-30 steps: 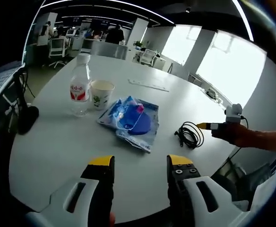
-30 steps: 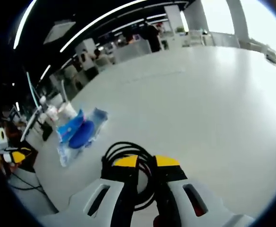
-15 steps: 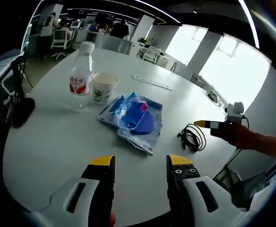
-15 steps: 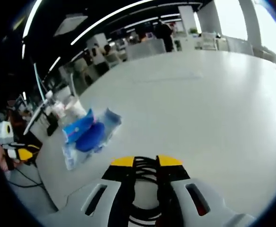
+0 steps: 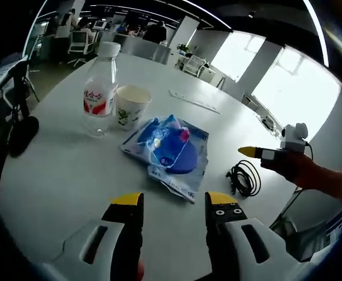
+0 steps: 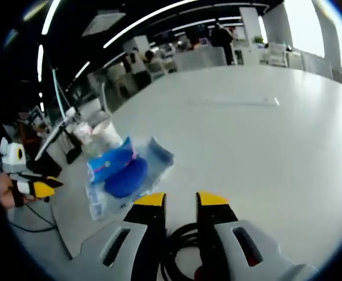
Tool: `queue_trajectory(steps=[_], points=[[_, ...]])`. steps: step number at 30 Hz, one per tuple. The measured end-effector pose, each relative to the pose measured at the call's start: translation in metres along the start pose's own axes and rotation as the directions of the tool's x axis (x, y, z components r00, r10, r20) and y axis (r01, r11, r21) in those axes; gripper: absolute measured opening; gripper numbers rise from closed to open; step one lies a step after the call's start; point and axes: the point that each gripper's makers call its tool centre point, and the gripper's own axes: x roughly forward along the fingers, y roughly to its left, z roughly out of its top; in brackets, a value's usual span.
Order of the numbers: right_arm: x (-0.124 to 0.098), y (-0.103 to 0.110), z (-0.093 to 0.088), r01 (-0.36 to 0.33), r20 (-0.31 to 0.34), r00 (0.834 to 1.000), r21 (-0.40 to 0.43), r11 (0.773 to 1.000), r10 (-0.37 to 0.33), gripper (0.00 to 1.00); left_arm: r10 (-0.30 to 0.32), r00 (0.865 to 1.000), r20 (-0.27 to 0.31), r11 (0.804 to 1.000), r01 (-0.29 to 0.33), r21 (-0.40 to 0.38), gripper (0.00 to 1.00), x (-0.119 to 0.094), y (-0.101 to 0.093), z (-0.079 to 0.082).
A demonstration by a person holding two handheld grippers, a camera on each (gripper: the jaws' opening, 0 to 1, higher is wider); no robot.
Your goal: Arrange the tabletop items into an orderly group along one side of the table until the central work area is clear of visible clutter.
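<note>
right gripper [image 6: 180, 200] narrow, pulled back over cable [image 6: 180, 249] | left gripper [image 5: 168, 200] wide, nearer blue packet [image 5: 171, 151]

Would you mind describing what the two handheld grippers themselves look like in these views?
Both match. The left gripper has two black jaws with yellow tips, rising from pale grey shells cut with dark slots. The right gripper has the same colours and slotted shells. In the left gripper view, the right gripper shows a yellow tip.
</note>
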Motion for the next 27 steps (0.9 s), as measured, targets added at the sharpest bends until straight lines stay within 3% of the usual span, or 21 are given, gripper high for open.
queue_trajectory(steps=[8, 27], points=[[0.024, 0.022, 0.018, -0.067, -0.012, 0.998, -0.046, 0.997, 0.066, 0.18, 0.023, 1.000, 0.010, 0.998, -0.023, -0.050, 0.40, 0.017, 0.006, 0.006], [0.077, 0.059, 0.031, -0.157, -0.076, 0.985, -0.050, 0.986, 0.153, 0.18, 0.125, 0.992, 0.013, 0.972, -0.120, -0.200, 0.38, 0.053, 0.030, 0.027]])
